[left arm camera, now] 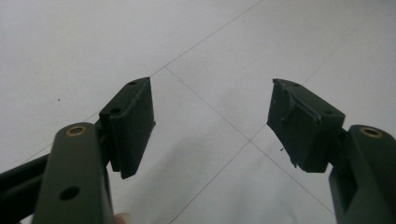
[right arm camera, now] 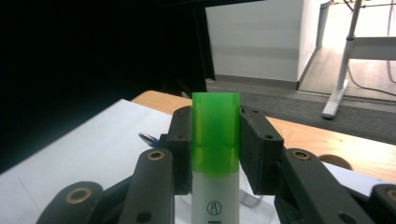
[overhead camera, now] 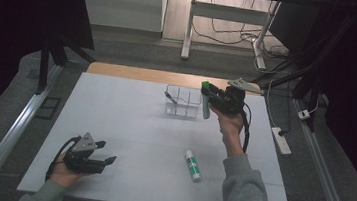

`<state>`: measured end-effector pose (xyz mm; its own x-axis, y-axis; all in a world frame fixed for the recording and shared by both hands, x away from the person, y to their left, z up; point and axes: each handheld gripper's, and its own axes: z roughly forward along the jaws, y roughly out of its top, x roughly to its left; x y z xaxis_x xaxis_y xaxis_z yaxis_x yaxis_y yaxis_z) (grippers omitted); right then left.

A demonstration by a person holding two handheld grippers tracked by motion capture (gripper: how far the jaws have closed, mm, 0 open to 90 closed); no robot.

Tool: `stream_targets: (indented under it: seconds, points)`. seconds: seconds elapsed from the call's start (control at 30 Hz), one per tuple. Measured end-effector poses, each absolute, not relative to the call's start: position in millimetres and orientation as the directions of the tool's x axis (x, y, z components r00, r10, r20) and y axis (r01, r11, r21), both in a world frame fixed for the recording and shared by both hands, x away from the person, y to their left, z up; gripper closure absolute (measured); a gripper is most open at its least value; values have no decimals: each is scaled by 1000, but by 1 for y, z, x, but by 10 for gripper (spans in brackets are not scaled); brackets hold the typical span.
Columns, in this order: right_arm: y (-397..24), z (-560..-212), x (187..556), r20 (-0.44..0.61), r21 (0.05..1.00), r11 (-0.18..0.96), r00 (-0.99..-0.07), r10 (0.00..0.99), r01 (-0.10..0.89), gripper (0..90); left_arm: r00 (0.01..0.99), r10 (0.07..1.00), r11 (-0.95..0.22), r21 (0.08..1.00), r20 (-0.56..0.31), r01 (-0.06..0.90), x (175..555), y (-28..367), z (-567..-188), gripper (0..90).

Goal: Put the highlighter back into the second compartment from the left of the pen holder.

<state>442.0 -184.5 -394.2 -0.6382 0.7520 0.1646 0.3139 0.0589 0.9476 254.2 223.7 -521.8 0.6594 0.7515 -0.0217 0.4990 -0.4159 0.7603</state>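
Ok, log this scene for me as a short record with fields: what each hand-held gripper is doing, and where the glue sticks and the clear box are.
right hand-held gripper: shut on green-capped glue stick, held beside the box
left hand-held gripper: open, nothing between the jaws, low over the table
second glue stick: lying on the table, near side
clear divided box: far side, something small and metallic inside

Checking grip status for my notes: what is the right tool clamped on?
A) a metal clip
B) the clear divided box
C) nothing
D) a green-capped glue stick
D: the right tool has its jaws pressed on both sides of the green-capped glue stick.
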Motion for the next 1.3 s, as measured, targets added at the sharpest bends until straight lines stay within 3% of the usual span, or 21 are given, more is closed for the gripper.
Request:
stream_targets:
  seconds: [1.3]
  points:
    - [-154, -403, 479, 200, 951, 9, -639, 743, 308, 670, 670, 742, -428, 750, -26, 503, 255, 223, -524, 304]
